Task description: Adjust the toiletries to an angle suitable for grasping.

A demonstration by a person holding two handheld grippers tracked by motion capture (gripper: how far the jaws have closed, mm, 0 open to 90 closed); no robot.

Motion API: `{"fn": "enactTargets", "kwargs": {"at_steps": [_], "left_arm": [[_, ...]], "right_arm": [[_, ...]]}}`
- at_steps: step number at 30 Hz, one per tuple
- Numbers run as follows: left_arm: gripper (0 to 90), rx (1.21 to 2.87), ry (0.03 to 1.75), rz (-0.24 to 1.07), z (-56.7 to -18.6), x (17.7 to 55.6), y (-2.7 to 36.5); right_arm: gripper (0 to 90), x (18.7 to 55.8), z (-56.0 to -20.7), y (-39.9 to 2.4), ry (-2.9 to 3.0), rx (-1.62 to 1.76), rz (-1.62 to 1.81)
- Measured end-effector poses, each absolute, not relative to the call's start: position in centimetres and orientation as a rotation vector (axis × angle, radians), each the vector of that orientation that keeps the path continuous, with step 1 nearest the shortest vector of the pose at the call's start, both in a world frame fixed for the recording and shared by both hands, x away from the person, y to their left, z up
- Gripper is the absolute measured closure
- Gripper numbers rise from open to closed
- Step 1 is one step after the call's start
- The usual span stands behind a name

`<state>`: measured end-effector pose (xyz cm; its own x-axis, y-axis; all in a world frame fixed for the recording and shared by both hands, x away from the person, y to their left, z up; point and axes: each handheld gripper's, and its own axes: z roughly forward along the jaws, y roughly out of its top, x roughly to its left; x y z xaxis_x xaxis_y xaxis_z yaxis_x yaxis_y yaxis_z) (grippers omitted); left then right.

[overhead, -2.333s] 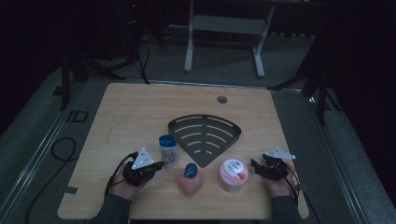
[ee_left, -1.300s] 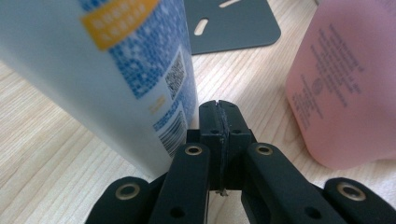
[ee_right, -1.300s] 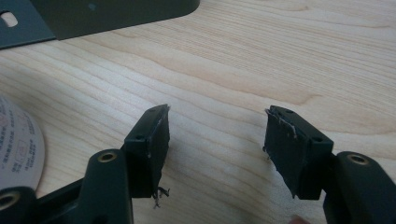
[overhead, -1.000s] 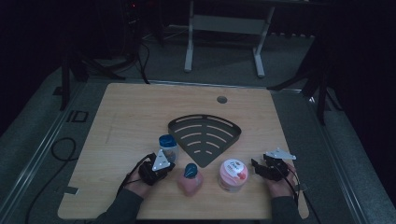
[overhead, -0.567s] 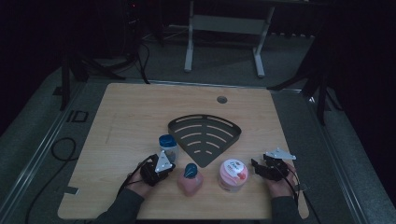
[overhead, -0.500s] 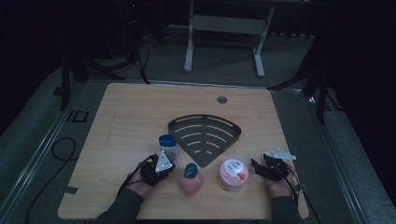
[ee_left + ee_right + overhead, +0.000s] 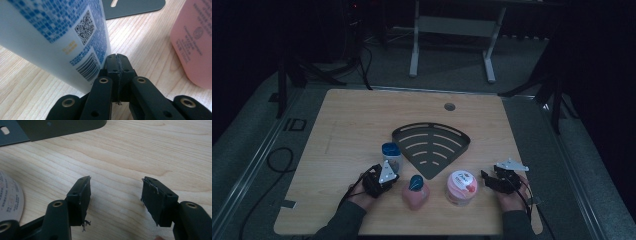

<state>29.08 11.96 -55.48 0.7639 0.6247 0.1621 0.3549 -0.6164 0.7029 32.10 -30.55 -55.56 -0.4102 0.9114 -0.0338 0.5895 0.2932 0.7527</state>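
On the table (image 7: pixel 352 115): one white bottle (image 7: pixel 391 155) with a blue cap, one pink bottle (image 7: pixel 414 195) with a teal cap, one round pink tub (image 7: pixel 461 186), one dark fan-shaped tray (image 7: pixel 431 145) with slots, one small round hole (image 7: pixel 449 106) near the far edge. Two claws, one per hand, both near the front edge.

Left claw (image 7: pixel 382 179): left of the front edge's middle, just beside the white bottle. Pressed together with nothing between, as seen close up in the left gripper view (image 7: pixel 116 60); cannot tell whether touching the bottle.

Right claw (image 7: pixel 484 176): toward the front right corner, just beside the tub and apart from it. Spread over bare wood, holding nothing, as seen in the right gripper view (image 7: pixel 116 187).

From the high view: caps, tub lid, whole tray outline at the table's middle, all three containers in a loose row in front of the tray.

From the left gripper view: white bottle's side (image 7: pixel 50 37) with a blue dotted pattern, a QR code, a barcode and pale yellow print too faint to read; pink bottle's side (image 7: pixel 195 42) with a round emblem and small print too blurred to read.

From the right gripper view: a slice of the tub's pale label (image 7: pixel 8 197), print too small to read; tray corner (image 7: pixel 57 127).

Tub lid: red and white picture, writing not legible.
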Motion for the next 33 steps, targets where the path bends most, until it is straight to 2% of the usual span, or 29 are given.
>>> {"fn": "enactTargets", "kwargs": {"at_steps": [33], "left_arm": [[89.6,2.268,0.776,0.559,-55.7,30.4,12.0]], "right_arm": [[40.1,32.1,-55.6,-30.5,2.110,1.335,0.930]]}}
